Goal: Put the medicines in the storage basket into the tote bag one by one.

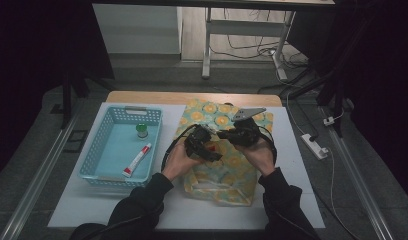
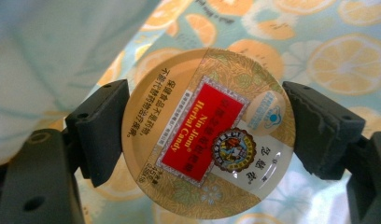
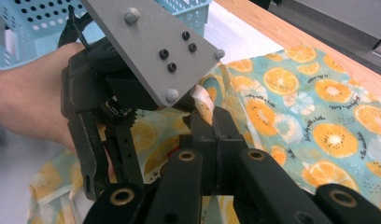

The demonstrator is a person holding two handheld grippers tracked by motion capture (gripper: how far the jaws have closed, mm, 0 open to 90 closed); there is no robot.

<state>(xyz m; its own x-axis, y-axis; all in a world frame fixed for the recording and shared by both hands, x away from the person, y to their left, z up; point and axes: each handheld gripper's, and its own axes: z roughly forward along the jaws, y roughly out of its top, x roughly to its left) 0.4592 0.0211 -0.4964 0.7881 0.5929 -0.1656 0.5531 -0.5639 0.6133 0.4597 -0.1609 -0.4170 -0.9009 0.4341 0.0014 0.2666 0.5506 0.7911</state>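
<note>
- High view: at a white table (image 1: pixel 82 200), a person works two hand-held grippers over a citrus-print fabric bag (image 1: pixel 227 175) lying at the middle.
- Left gripper (image 1: pixel 204 145) sits above the bag; the left gripper view shows its fingers (image 2: pixel 104 130) clamped on either edge of a round Nin Jiom herbal candy tin (image 2: pixel 208 133), label toward the camera, with the orange-slice cloth behind it.
- Right gripper (image 1: pixel 227 134), just beside the left one, has its fingers (image 3: pixel 202 135) closed tight, pinching a fold of the bag's edge, as the right gripper view shows.
- Grey three-cornered plate (image 3: pixel 151 42) of the left gripper looms close in the right gripper view, next to the person's left hand (image 3: pixel 30 93).
- Light blue plastic basket (image 1: pixel 99 145) stands to the left of the bag, holding a red-and-white tube (image 1: pixel 137 160) and a small green-capped item (image 1: pixel 142 130).
</note>
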